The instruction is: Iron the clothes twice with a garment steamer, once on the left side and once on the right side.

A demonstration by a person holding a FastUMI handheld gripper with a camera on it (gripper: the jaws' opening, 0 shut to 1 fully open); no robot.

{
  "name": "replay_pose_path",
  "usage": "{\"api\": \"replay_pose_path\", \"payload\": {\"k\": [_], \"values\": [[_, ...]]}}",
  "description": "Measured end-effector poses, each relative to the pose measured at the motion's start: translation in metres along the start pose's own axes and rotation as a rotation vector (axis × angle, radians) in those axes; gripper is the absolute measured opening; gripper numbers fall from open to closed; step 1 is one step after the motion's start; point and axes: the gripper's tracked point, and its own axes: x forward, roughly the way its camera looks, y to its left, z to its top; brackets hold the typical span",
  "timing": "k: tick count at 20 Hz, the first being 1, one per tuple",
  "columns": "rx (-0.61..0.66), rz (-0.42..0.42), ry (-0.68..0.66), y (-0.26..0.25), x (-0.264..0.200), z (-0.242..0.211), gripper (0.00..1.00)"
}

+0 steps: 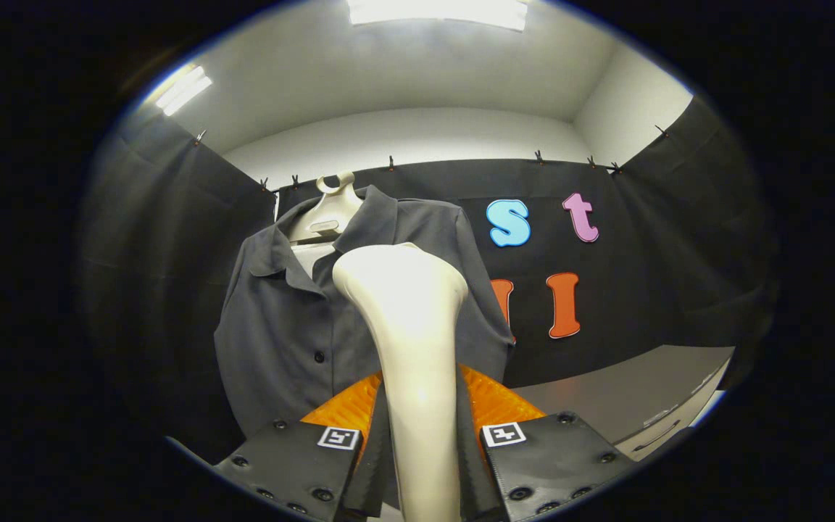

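The gripper (417, 442) is closed on the steamer (410, 341). Both fingers press against the steamer's handle, which runs up between them. The steamer's broad head stands ahead of the fingers and rises in front of the shirt (294, 319).

The shirt hangs on a hanger (328, 210) against the booth wall. The collar is open and the button placket runs down just beside the steamer head. The head overlaps the shirt's front panel on the side nearer the table (606, 391). Contact between head and fabric cannot be determined, because the head's working face points away from the camera.

Step in hand, as judged: one vertical pass over one side of the shirt, with the head near the chest, below the collar. Which of the two passes this is cannot be told.

Next move, as judged:
- Keep the grip firm on the handle.
- Hold the head face square to the fabric.
- Travel along the panel, parallel to the placket.
- Avoid snagging the collar or swinging the hanger.
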Motion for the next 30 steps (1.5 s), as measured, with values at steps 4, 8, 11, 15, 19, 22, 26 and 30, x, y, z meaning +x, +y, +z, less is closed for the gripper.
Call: {"api": "replay_pose_path", "payload": {"k": [4, 8, 11, 15, 19, 22, 26, 30], "values": [[-0.045, -0.031, 0.005, 0.005, 0.024, -0.001, 0.48], [-0.116, -0.085, 0.009, 0.003, 0.046, -0.008, 0.48], [-0.147, -0.126, 0.043, -0.002, 0.054, -0.029, 0.48], [-0.2, -0.146, 0.077, -0.007, 0.044, -0.057, 0.48], [-0.168, -0.143, 0.125, -0.011, 0.03, -0.087, 0.48], [-0.146, -0.139, 0.159, -0.012, 0.02, -0.105, 0.48], [-0.149, -0.136, 0.205, -0.016, 0.006, -0.13, 0.48], [-0.153, -0.128, 0.244, -0.015, -0.007, -0.156, 0.48]]}}
